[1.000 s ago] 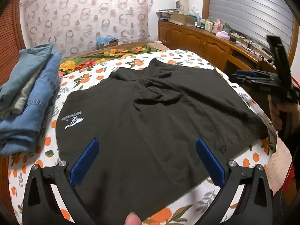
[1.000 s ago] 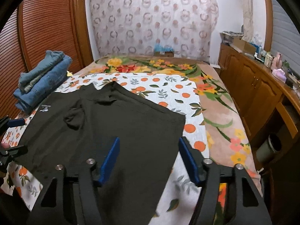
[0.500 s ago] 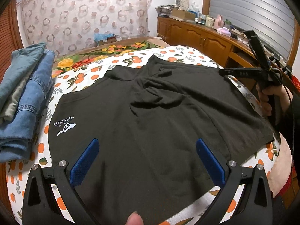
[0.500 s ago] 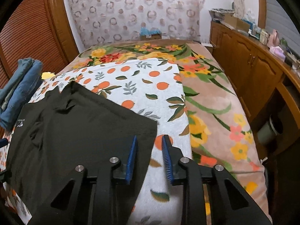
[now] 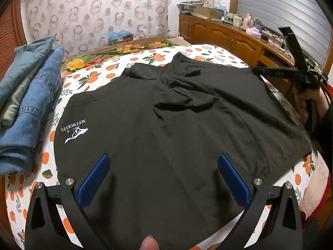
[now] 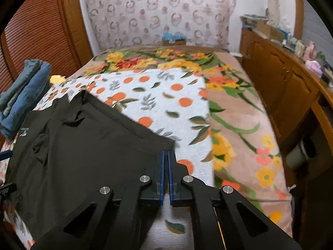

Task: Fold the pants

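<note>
Black pants (image 5: 166,114) with a white logo (image 5: 75,129) lie spread flat on the bed, also seen in the right wrist view (image 6: 83,145). My left gripper (image 5: 163,156) hovers open over their near hem, its blue pads (image 5: 95,177) wide apart with cloth below and nothing pinched. A fingertip shows at the bottom edge. My right gripper (image 6: 165,152) is shut, its pads pressed together on the pants' far right corner. In the left wrist view the right gripper (image 5: 255,70) meets that corner, held by a hand (image 5: 308,100).
A stack of folded jeans (image 5: 25,104) lies left of the pants, also visible as jeans (image 6: 22,87). An orange-print sheet (image 6: 156,95) covers a floral blanket (image 6: 239,125). A cluttered wooden sideboard (image 6: 281,83) runs along the right, louvred doors (image 6: 37,31) along the left.
The right gripper's jaws have gone from wide apart to shut, and it has slid right to the pants' corner. The left gripper has stayed open over the near hem.
</note>
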{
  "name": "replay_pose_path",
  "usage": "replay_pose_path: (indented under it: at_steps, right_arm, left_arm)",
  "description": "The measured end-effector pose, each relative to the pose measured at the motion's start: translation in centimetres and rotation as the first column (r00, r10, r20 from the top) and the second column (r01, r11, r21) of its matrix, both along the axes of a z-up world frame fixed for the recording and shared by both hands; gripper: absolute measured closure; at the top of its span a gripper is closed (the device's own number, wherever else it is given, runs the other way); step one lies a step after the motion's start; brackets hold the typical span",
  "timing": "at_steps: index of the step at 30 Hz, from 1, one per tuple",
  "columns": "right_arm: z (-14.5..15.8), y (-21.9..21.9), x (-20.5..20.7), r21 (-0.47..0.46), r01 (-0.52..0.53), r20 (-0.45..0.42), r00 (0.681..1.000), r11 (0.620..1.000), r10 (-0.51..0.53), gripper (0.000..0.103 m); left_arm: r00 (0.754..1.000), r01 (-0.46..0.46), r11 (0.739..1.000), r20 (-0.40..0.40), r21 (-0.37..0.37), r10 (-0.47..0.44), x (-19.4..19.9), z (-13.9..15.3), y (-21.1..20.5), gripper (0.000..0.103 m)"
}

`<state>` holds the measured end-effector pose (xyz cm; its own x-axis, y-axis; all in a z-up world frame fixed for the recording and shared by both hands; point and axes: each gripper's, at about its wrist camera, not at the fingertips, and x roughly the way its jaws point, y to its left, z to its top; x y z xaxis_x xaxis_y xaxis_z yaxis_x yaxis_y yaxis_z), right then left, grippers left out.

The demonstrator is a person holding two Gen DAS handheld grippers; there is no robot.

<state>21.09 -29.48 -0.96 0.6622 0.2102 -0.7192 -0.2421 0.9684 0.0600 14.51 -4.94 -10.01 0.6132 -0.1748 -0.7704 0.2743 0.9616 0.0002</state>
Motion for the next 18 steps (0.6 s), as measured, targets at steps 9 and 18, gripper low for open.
replay_pose_path:
  at_steps: [9,18]
  right_arm:
    - [-0.5,-0.9,0.2,-0.028,0.073,-0.020,0.997,0.997,-0.073,0.100]
    - [1.6,0.5,-1.8,-0.042,0.036,0.044,0.998,0.998,-0.034,0.097]
  left_arm:
    - [1.000,-0.024,1.000,-0.007,-0.020,0.024,0.0,-0.1,1.6,0.000]
    - [0.999,-0.051,0.997,0.018,-0.054,0.052,-1.4,0.9,4.2,0.000]
